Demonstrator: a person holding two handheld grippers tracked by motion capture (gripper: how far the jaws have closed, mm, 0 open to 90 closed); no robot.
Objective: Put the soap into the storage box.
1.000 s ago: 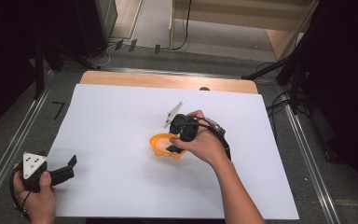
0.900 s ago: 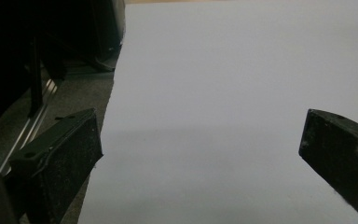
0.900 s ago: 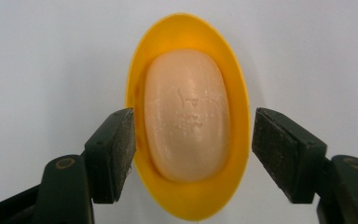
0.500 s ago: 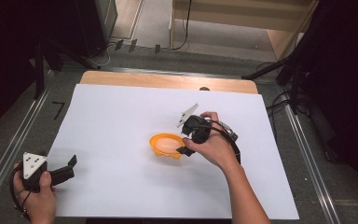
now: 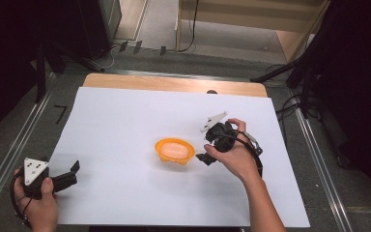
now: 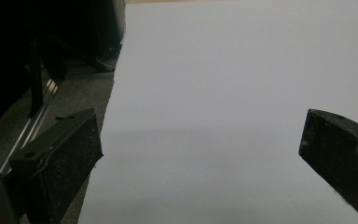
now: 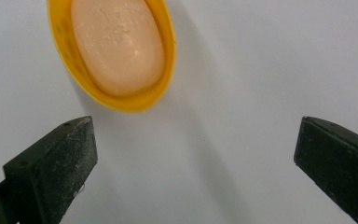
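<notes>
The soap (image 7: 117, 44) lies in the orange dish (image 7: 168, 56) at the upper left of the right gripper view, long axis running up-down there, its top cut off. In the high view the dish sits mid-frame on the white counter (image 5: 125, 121). The right tool (image 5: 204, 157), just beside it, gapes wide; the left tool (image 5: 73, 171), lower left, is wide and empty.

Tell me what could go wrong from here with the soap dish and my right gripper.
The right gripper sits open just beside the orange dish, so a careless swing could knock it across the white sheet. The soap bar lies loose in the dish and might slide out if the rim is tipped.
</notes>
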